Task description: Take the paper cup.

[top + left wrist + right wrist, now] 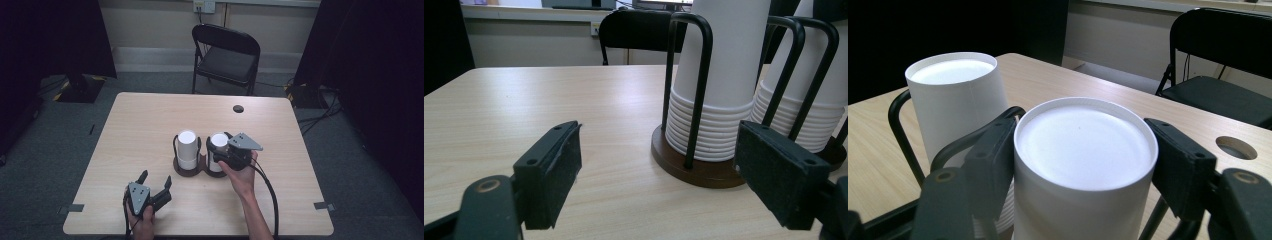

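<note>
Two stacks of upturned white paper cups stand in a black wire holder [188, 171] on round brown bases, mid-table. My right gripper [220, 146] comes from the right, and its pads press both sides of the top cup of the right stack [1083, 145]. The left stack [187, 147] stands free beside it. My left gripper [156, 176] rests near the table's front edge with its jaws wide open and nothing between them. In the left gripper view the left stack [719, 75] and the holder's base [699, 172] lie just ahead of the right-hand pad [781, 177].
The wooden table [150, 120] has a round cable hole [238, 108] at the back right. A black folding chair [225, 55] stands behind the far edge. Dark curtains hang on both sides, and cables lie on the floor at the right.
</note>
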`<state>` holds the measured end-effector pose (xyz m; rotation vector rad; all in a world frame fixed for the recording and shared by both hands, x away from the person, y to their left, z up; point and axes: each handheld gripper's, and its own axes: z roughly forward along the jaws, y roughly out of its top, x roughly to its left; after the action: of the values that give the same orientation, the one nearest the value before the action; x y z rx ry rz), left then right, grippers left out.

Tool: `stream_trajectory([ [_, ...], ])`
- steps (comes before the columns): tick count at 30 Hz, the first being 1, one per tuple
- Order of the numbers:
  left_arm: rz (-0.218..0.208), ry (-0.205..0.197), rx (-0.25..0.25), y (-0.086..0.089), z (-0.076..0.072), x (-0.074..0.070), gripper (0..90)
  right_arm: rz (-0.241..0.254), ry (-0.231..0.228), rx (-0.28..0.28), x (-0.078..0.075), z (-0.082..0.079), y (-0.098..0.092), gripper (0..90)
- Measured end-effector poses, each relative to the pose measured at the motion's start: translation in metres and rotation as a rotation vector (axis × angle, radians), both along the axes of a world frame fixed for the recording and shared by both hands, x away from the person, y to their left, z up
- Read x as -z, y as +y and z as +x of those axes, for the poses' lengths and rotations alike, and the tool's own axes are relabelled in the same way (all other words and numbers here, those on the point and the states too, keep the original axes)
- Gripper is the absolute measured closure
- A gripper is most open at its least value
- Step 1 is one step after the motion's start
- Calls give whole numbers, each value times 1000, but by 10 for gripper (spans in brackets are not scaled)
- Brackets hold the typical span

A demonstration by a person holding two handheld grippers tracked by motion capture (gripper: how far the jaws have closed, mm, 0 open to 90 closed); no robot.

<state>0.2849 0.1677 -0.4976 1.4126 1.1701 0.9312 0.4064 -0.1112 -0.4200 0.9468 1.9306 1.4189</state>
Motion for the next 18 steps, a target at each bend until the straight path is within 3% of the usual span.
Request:
stream_trajectory([
  [8,7,-3,-6,-1,-1,0,219,6,4,-2,-1,1,0,336],
  [14,15,3,23,-1,0,0,158,36,-12,1,-8,-1,-3,338],
  [18,11,2,5,-1,0,0,155,37,-10,1,-8,-1,-4,338],
])
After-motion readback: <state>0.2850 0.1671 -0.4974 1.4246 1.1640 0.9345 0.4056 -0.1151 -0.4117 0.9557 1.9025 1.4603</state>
